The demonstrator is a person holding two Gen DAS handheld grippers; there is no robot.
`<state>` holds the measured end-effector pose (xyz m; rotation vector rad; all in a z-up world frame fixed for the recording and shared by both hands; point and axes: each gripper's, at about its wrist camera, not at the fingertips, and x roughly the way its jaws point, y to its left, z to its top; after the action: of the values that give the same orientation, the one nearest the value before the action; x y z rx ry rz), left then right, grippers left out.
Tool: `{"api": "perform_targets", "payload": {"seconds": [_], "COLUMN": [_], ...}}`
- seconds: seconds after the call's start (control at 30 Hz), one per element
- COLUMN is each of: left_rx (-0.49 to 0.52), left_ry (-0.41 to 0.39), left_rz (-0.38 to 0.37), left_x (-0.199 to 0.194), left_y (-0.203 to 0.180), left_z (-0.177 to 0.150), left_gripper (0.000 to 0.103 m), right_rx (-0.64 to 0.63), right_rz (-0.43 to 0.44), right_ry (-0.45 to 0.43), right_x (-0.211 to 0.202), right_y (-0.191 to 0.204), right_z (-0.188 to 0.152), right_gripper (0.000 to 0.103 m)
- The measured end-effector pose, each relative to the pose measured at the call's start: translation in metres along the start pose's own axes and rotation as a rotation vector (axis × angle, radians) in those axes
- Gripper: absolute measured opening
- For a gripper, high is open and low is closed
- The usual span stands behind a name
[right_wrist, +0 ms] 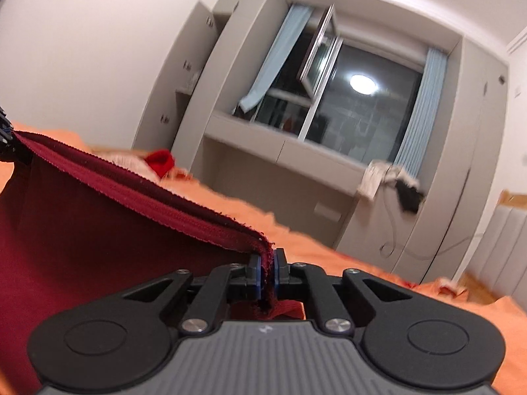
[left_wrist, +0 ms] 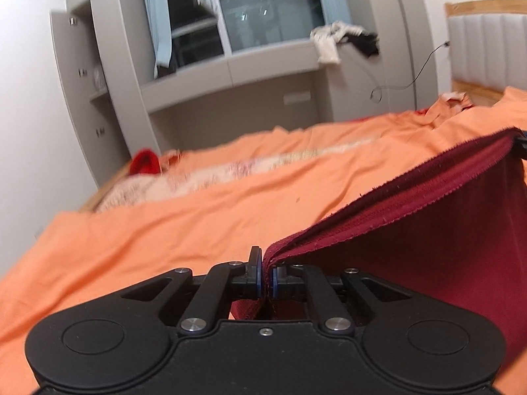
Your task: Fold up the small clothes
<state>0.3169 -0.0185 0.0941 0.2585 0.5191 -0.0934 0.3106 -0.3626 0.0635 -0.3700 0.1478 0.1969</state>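
Note:
A dark red garment (left_wrist: 428, 237) hangs stretched between my two grippers above an orange bedsheet (left_wrist: 164, 230). My left gripper (left_wrist: 266, 279) is shut on the garment's left corner. My right gripper (right_wrist: 267, 278) is shut on the other corner of the same garment (right_wrist: 98, 230). The garment's hemmed edge runs taut from one gripper to the other. The right gripper shows at the far right edge of the left wrist view (left_wrist: 522, 146), and the left gripper at the far left edge of the right wrist view (right_wrist: 5, 135).
A small bright red item (left_wrist: 145, 163) lies at the bed's far corner, also in the right wrist view (right_wrist: 161, 161). A grey wall unit with a window ledge (left_wrist: 237, 72) stands behind the bed, clothes (left_wrist: 342, 41) piled on it. A padded headboard (left_wrist: 487, 49) is at right.

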Motion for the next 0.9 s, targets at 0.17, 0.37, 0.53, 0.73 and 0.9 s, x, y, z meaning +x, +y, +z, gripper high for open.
{"api": "perform_targets", "payload": {"seconds": [0.17,0.37,0.53,0.73,0.9], "left_rx": [-0.052,-0.058,-0.115,-0.171,-0.218], "left_ry": [0.095,0.171,0.222,0.207,0.185], "left_rz": [-0.041,-0.058,-0.055,-0.010,0.025], "left_x": [0.061,0.110,0.132,0.125,0.107], "left_y": [0.005,0.002,0.006,0.017,0.034], "left_z": [-0.010,-0.025,-0.037,-0.034,-0.030], "left_gripper": [0.006,0.009,0.020,0.052,0.072], "right_rx": [0.036,0.032,0.045,0.045,-0.002], "right_rz": [0.040,0.079,0.078,0.102,0.061], "right_ry": [0.093,0.244,0.301,0.315,0.290], "right_x": [0.055,0.096,0.110,0.108,0.095], "right_y": [0.004,0.009,0.012,0.004,-0.004], "right_z": [-0.031,-0.061,-0.074,-0.074,-0.070], "right_gripper": [0.008,0.009,0.023,0.072,0.100]}}
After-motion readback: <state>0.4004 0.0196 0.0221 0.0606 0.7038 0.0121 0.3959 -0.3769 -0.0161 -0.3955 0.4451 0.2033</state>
